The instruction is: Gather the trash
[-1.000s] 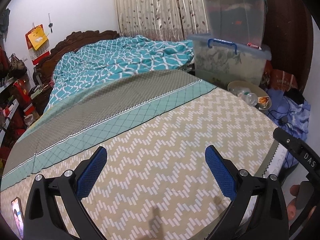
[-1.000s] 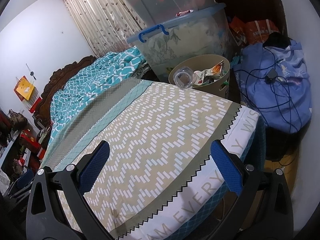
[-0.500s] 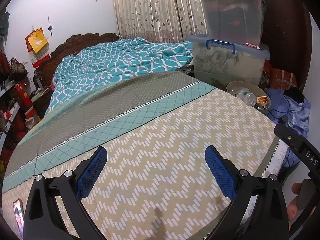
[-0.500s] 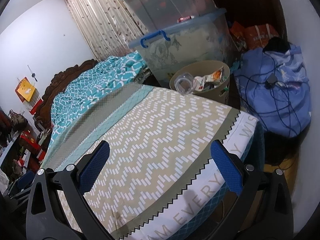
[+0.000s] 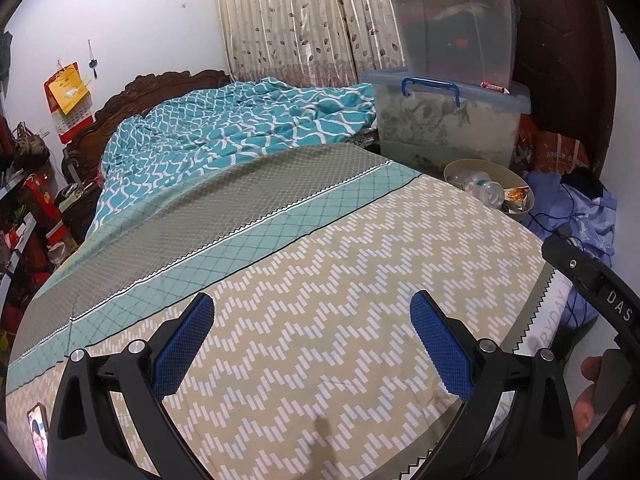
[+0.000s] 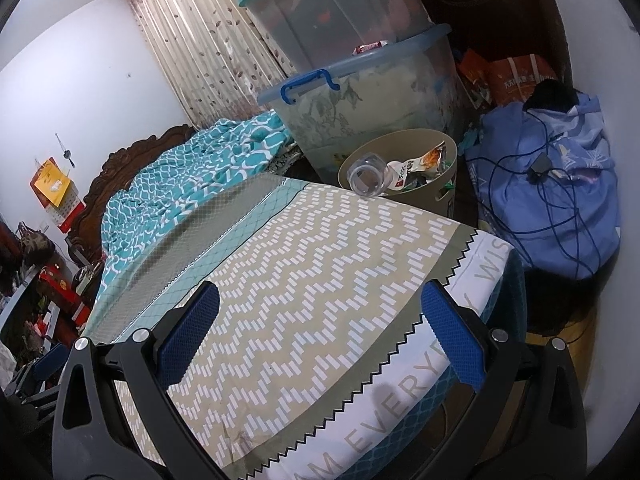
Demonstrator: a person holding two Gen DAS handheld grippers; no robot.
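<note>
A beige round trash bin stands on the floor past the bed's far corner. It holds a clear plastic bottle and snack wrappers. It also shows in the left wrist view. My left gripper is open and empty above the zigzag bedsheet. My right gripper is open and empty above the bed's foot corner. Its black body shows at the right edge of the left wrist view.
Two stacked clear storage tubs stand behind the bin. A blue cloth bundle with cables lies right of it. A teal duvet is crumpled at the bed's head. A phone lies at the bed's left edge.
Both grippers have drawn back and risen slightly from the bed. The bin and tubs look a little farther off. Both stay open.
</note>
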